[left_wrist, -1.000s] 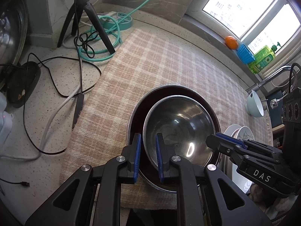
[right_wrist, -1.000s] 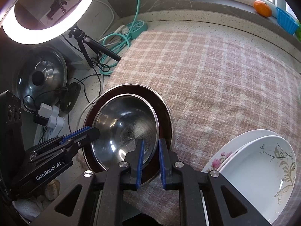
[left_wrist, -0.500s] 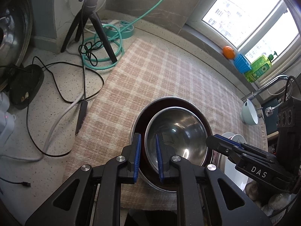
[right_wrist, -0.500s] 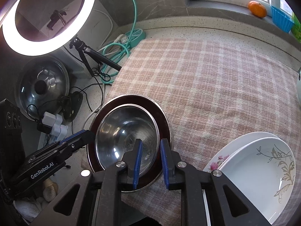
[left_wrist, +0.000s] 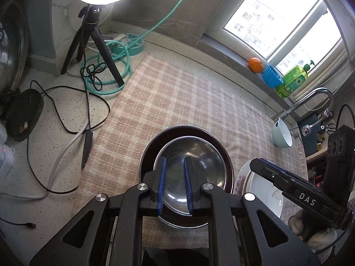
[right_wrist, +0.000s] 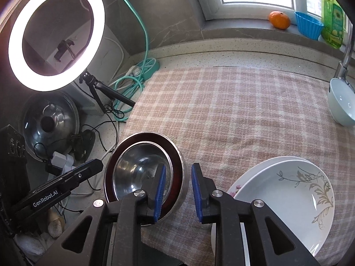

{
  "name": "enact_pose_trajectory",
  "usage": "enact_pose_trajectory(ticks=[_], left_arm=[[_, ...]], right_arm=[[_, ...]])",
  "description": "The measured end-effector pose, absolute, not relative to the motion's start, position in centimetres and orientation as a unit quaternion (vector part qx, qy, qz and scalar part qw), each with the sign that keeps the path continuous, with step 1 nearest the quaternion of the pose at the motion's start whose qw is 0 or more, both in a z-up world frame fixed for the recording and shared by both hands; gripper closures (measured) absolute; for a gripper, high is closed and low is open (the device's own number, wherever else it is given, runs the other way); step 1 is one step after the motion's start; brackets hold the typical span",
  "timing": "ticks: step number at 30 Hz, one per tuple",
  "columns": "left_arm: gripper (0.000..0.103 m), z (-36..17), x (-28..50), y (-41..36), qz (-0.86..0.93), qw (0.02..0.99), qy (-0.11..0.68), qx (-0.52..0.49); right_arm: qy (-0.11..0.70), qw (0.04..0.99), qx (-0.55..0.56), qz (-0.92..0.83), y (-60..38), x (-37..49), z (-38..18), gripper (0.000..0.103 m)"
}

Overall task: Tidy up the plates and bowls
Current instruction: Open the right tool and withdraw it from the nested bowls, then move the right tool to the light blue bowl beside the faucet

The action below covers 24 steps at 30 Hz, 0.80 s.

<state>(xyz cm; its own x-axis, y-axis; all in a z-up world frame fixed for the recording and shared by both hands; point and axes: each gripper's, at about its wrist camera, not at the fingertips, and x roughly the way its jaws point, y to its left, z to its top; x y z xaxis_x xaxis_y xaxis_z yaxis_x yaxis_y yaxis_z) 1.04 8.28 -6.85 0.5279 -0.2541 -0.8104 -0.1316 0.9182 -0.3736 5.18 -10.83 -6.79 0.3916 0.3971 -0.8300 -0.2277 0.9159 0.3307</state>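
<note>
A steel bowl [left_wrist: 195,161] sits nested inside a larger dark-lined steel bowl [left_wrist: 155,146] on the checked cloth [left_wrist: 177,93]. Both show in the right wrist view, the steel bowl [right_wrist: 135,166] inside the larger bowl [right_wrist: 175,155]. My left gripper [left_wrist: 174,186] is open and empty above the inner bowl. My right gripper [right_wrist: 177,192] is open and empty above the larger bowl's right rim. Two stacked white plates [right_wrist: 288,190] with a leaf pattern lie to the right, also in the left wrist view [left_wrist: 261,184]. A pale green bowl [right_wrist: 341,104] stands at the far right.
A ring light [right_wrist: 55,33] on a tripod [left_wrist: 93,42], a teal power strip [left_wrist: 128,44] and loose cables [left_wrist: 66,102] crowd the left counter. A pot lid [right_wrist: 48,122] leans there. A tangerine [right_wrist: 279,20], blue cup [right_wrist: 308,27] and green bottle [left_wrist: 292,79] stand on the sill. A tap [left_wrist: 310,102] rises at the right.
Both grippers have let go of the bowls' rims, opened and pulled back and up. The nested bowls stay on the cloth.
</note>
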Motion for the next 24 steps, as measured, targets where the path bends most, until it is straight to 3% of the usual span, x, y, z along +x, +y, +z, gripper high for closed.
enact_pose_trajectory(ticks=[6, 13, 15, 17, 24], left_arm=[[0.089, -6.4, 1.2, 6.8, -0.053, 0.853, 0.484, -0.191], [0.089, -5.7, 1.8, 4.3, -0.070, 0.855, 0.481, -0.181], [0.089, -5.6, 2.1, 3.4, -0.075, 0.855, 0.482, -0.177], [0.089, -5.4, 2.5, 2.4, -0.082, 0.855, 0.483, -0.172], [0.089, -4.9, 4.0, -1.6, -0.090, 0.858, 0.480, -0.157]], right_arm=[[0.500, 0.840, 0.128, 0.167, -13.4, 4.6, -6.4, 0.075], [0.474, 0.851, 0.146, 0.172, -16.3, 4.4, -5.5, 0.074], [0.464, 0.857, 0.145, 0.171, -17.3, 4.3, -5.1, 0.068], [0.450, 0.868, 0.132, 0.162, -18.2, 4.1, -4.7, 0.051], [0.457, 0.872, 0.116, 0.131, -23.2, 4.9, -4.3, 0.051]])
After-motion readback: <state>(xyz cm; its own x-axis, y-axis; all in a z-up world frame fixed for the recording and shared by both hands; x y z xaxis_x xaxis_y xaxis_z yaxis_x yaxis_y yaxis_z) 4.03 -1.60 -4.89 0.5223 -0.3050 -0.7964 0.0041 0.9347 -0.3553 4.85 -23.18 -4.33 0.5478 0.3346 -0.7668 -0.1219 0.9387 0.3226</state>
